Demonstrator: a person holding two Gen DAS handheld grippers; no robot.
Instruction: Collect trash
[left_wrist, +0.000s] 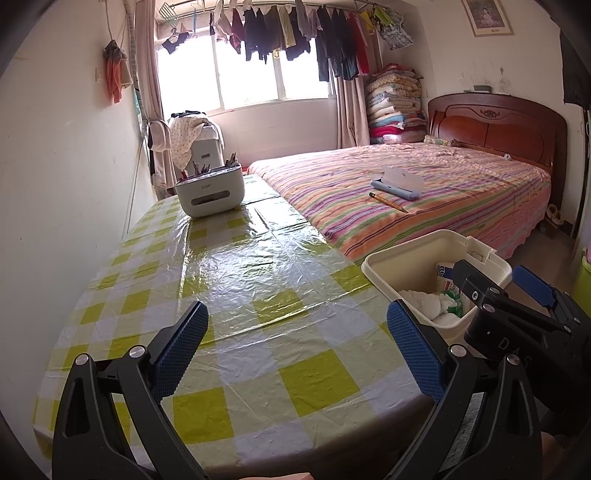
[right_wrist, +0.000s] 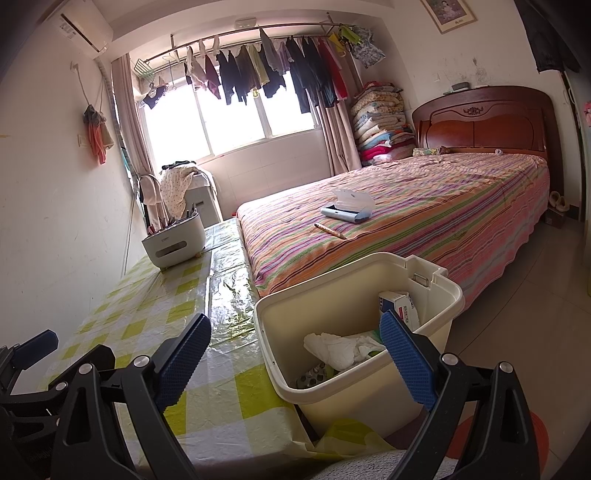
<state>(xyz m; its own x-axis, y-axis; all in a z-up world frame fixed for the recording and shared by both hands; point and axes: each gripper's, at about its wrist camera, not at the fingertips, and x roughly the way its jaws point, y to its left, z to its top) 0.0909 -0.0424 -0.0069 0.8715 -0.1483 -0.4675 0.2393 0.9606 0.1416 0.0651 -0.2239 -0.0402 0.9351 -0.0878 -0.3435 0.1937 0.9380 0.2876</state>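
Late stage of trash collection. The cream rectangular plastic bin (right_wrist: 354, 373) stands beside the table's right edge and already holds crumpled white tissue (right_wrist: 338, 347), a small blue-and-white cardboard box (right_wrist: 400, 304) and other scraps. The green-and-white checked plastic tablecloth (left_wrist: 258, 295) next to the bin shows no loose litter. The left gripper (left_wrist: 297, 350) and right gripper (right_wrist: 295, 363) both have fingers spread wide, holding nothing. Judged nearly complete; little appears left to gather.

Bin (right_wrist: 354, 295) contents partly hidden behind right tool's finger, box (right_wrist: 400, 304) print too small to read
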